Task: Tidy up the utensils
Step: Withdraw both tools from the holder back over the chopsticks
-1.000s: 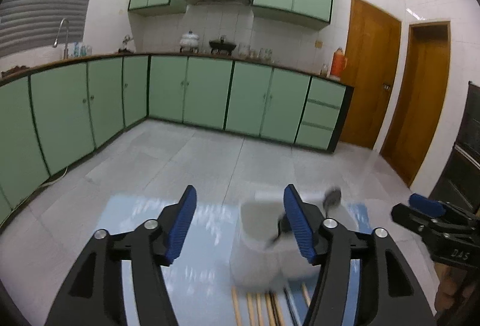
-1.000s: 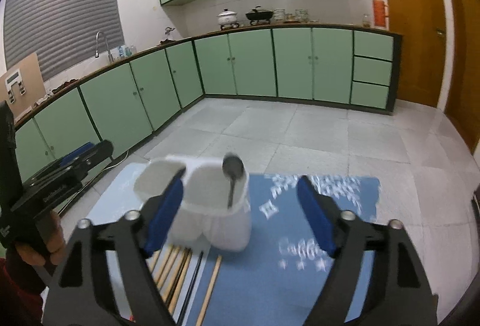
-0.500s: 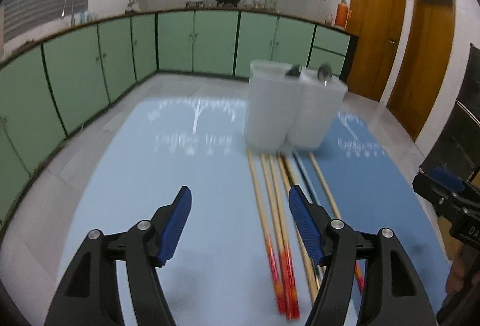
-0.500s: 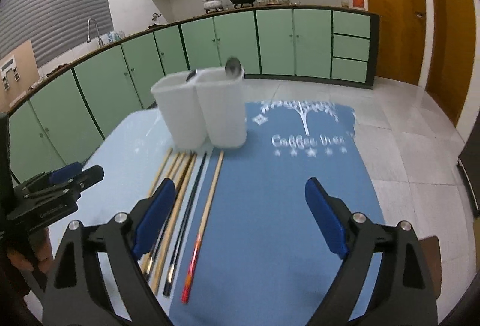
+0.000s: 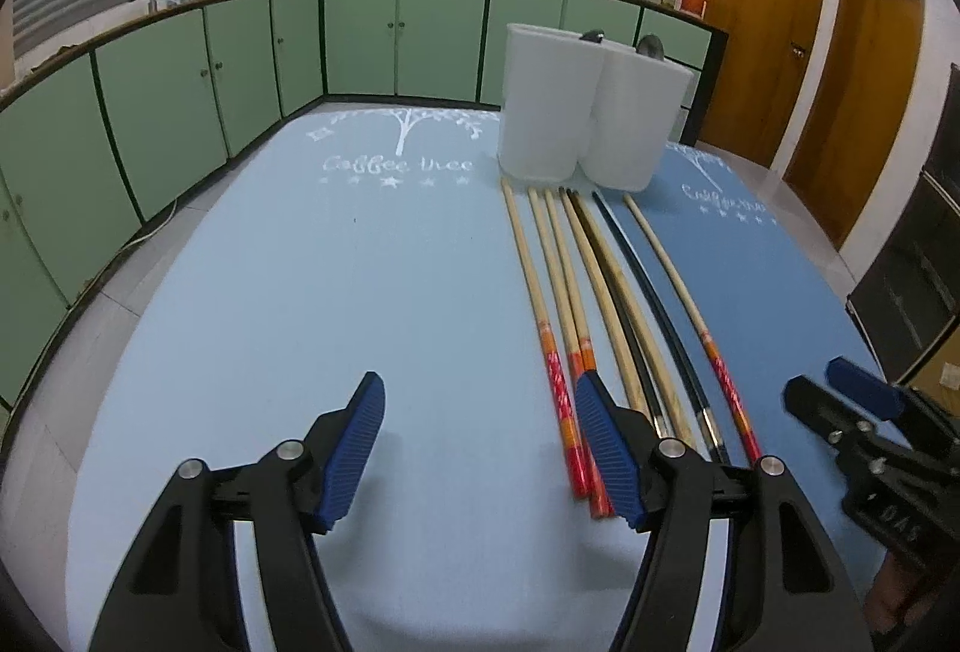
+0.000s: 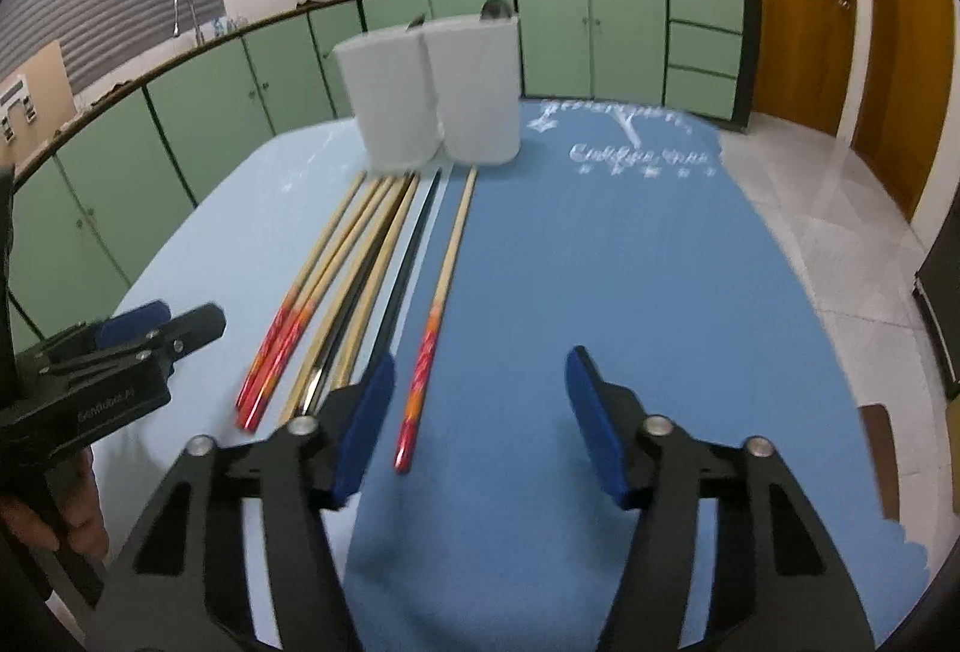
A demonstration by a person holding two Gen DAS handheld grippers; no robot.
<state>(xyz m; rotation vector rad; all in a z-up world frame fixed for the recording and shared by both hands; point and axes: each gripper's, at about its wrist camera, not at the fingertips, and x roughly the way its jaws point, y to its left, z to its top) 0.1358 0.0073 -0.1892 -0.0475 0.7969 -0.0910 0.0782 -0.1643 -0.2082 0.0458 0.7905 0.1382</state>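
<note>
I held both tools low over the blue mats, nothing between either pair of jaws. The left gripper [image 5: 480,448] stood spread above bare light-blue cloth, its right pad just beside the red-tipped handle ends. The right gripper [image 6: 480,412] was closing on empty air, the lone red-tipped chopstick [image 6: 441,292] just inside its left pad, likely my first pick. The chopsticks [image 5: 600,304] lay side by side, tips toward 12 o'clock, seemingly staged for sorting. Beyond them, at 12 to 1 o'clock, two white containers [image 5: 591,109] stood touching; dark utensil ends, perhaps spoons, peeked above their rims.
</note>
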